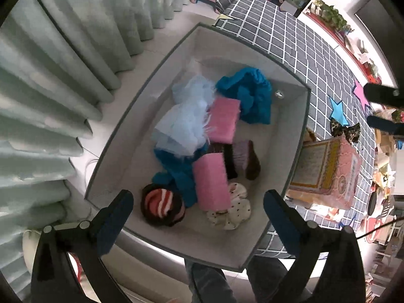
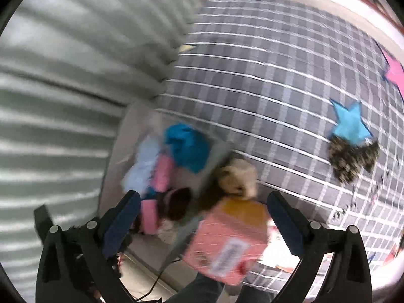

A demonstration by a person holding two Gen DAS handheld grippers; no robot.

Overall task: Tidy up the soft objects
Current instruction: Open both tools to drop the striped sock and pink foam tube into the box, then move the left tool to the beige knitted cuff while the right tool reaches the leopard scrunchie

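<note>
No writing can be read. The pink carton (image 1: 335, 174) carries printed panels and a white label (image 2: 228, 255), but the print is too small in one view and smeared by blur in the other.

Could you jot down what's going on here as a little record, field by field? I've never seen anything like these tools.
container: white fabric bin, open top, beside a checked grey cloth
in the bin: two pink folded cloths, blue fabric, pale blue tulle, striped rolled sock, polka-dot scrunchie
still outside: leopard-print bow on the checked cloth, by a blue star
next to bin: pink box
left tool: open, empty, above the bin
right tool: open, empty; view blurred
</note>
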